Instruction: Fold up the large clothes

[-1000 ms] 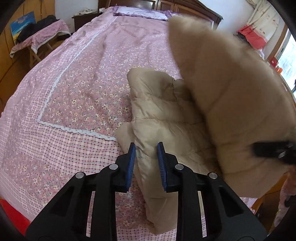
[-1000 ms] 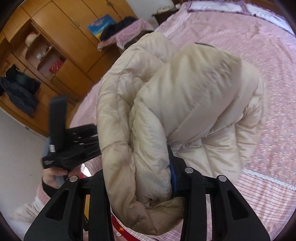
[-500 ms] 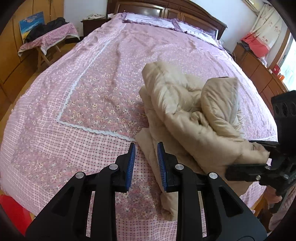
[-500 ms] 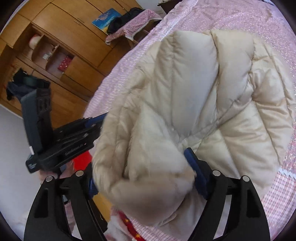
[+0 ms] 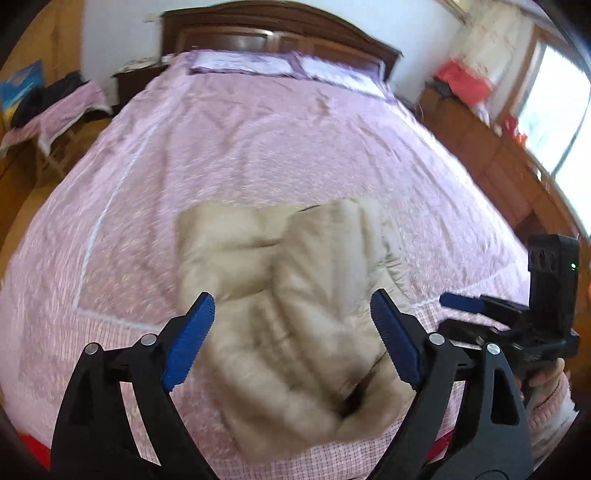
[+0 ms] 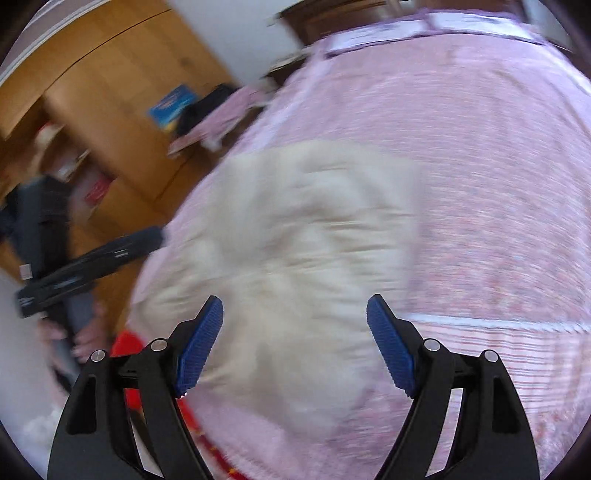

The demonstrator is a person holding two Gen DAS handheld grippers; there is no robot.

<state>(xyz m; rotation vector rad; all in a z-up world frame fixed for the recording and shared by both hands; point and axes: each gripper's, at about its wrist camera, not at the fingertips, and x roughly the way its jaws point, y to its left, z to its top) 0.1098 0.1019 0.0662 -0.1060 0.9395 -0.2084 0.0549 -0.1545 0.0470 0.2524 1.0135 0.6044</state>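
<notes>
A beige puffer jacket (image 5: 291, 295) lies bundled on the near end of the pink bed (image 5: 258, 147); it also shows in the right wrist view (image 6: 295, 251), blurred. My left gripper (image 5: 291, 336) is open and empty, held above the jacket's near part. My right gripper (image 6: 295, 339) is open and empty, also above the jacket near the bed's foot. The right gripper shows in the left wrist view (image 5: 480, 314) at the right edge of the bed. The left gripper shows in the right wrist view (image 6: 92, 258) at the left.
A wooden headboard (image 5: 280, 33) and pillows (image 5: 240, 66) are at the far end. A side table with dark clothes (image 5: 55, 107) stands left of the bed. A wooden wardrobe (image 6: 92, 110) is left; a low cabinet (image 5: 498, 166) runs along the right.
The right gripper has let go of the jacket and opened; the jacket has dropped onto the bed. The left gripper has opened wide. Both views have shifted and are motion-blurred.
</notes>
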